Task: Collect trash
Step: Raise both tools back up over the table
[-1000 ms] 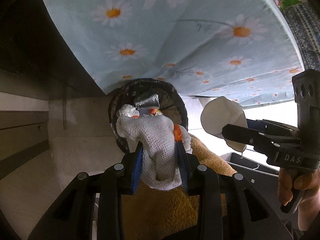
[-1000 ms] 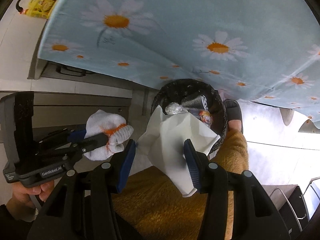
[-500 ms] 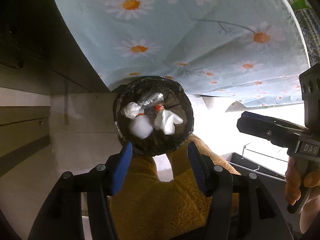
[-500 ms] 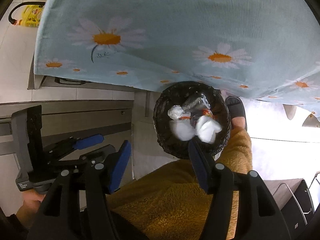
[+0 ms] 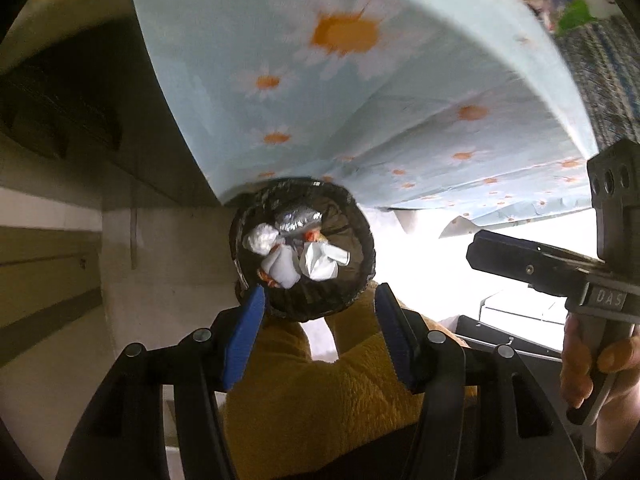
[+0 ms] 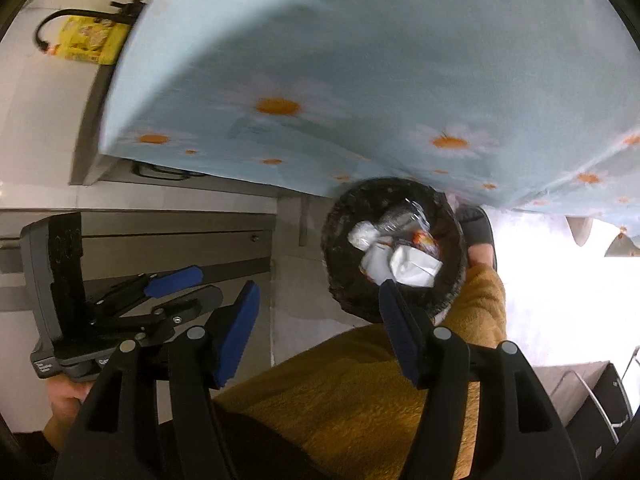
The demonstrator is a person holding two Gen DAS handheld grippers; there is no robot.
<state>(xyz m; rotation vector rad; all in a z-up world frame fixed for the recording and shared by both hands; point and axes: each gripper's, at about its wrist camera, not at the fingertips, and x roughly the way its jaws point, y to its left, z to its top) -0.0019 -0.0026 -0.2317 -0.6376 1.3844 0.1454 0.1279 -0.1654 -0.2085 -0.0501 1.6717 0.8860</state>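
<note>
A round bin with a black liner (image 5: 365, 240) (image 6: 333, 248) stands on the floor under the table edge. In it lie a white knitted cloth (image 5: 282, 267) (image 6: 374, 260), a crumpled white paper (image 5: 320, 263) (image 6: 414, 266), a silver wrapper (image 5: 298, 218) and a small white wad (image 5: 262, 238). My left gripper (image 5: 320, 296) hangs above the bin, open, with nothing between its blue pads. My right gripper (image 6: 319, 292) is also above the bin, its jaws opening and empty. In the right wrist view the left gripper (image 6: 204, 284) shows at the left.
A light blue daisy tablecloth (image 5: 360, 100) (image 6: 400, 80) overhangs the bin. A person's mustard-clad legs (image 5: 332, 400) (image 6: 360, 392) fill the foreground, with a dark slipper (image 6: 480, 224) beside the bin. Grey drawers (image 6: 160, 240) run along the left. A yellow bag (image 6: 86, 42) lies far left.
Both grippers opened and let go: the white knitted cloth and the white paper now lie in the bin. Both grippers have risen, so the bin looks smaller and the tabletop nearer.
</note>
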